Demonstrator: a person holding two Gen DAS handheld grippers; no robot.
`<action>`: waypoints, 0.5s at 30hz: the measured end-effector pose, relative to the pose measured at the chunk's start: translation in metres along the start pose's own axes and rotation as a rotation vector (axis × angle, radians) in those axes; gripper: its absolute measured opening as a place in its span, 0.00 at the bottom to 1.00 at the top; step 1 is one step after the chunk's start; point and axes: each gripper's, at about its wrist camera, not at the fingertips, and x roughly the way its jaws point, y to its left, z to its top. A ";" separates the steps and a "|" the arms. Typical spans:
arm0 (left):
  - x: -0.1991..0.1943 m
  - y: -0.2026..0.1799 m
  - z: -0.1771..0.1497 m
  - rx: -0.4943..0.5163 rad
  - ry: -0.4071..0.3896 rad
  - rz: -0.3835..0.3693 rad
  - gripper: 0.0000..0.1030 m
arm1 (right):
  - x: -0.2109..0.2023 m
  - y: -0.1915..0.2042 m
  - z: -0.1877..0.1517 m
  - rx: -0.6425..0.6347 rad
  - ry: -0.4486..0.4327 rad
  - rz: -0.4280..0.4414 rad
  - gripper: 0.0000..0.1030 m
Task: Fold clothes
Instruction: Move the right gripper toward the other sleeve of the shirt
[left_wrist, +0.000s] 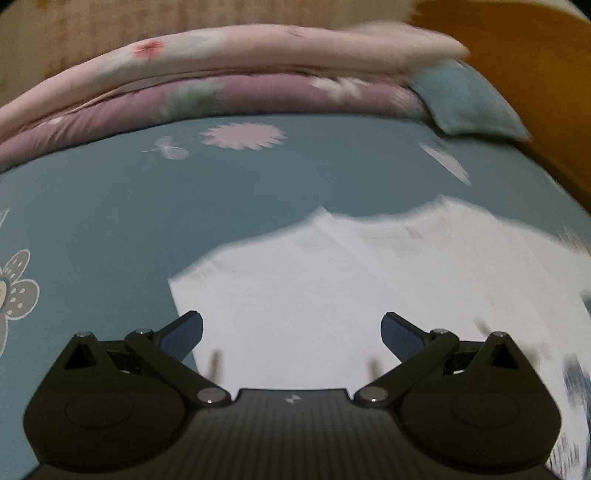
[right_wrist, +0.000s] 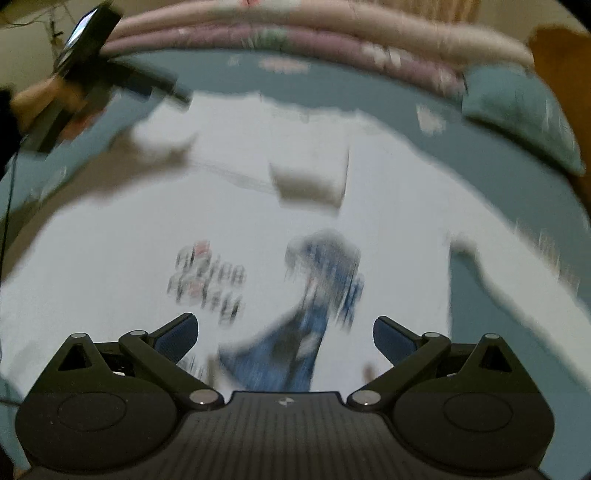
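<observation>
White cotton is what fills both views: a white T-shirt (left_wrist: 369, 280) lies spread on the bed (left_wrist: 110, 206), whose sheet is a blue-grey with printed flowers. Seen from the left wrist, the left gripper (left_wrist: 291, 332) has its jaws spread wide with nothing between them, and the shirt's sleeve edge and side run just ahead of and under the jaws, the nearer jaw sitting about over the hem line where cloth meets sheet. Seen from the right wrist, the right gripper (right_wrist: 286, 334) is likewise released and holds nothing; directly ahead of its jaws lies the blue printed graphic (right_wrist: 317, 288) on the shirt's front, with a smaller blurred motif off to the jaws' left. Beyond the jaws the neckline area looks turned or bunched, though blur makes that hard to read. Far ahead of both pairs of jaws, folded pink and mauve quilts (left_wrist: 229, 77) are stacked, with a teal pillow (left_wrist: 469, 99) to their right. As a judgement, folding has barely begun: the shirt appears laid out mostly flat and face up, no clean fold is visible, and neither gripper has hold of cloth. What seems left is nearly everything: gripping a side or sleeve, bringing it across, then doubling the body over.
</observation>
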 end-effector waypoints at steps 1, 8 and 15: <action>-0.009 -0.008 -0.007 0.039 0.017 -0.007 0.99 | 0.002 -0.003 0.012 -0.013 -0.014 -0.010 1.00; -0.045 -0.040 -0.051 0.159 0.060 -0.024 0.99 | 0.057 -0.007 0.095 -0.086 -0.041 -0.098 1.00; -0.058 -0.036 -0.070 0.187 0.071 0.005 0.99 | 0.134 0.007 0.131 -0.120 0.029 -0.159 1.00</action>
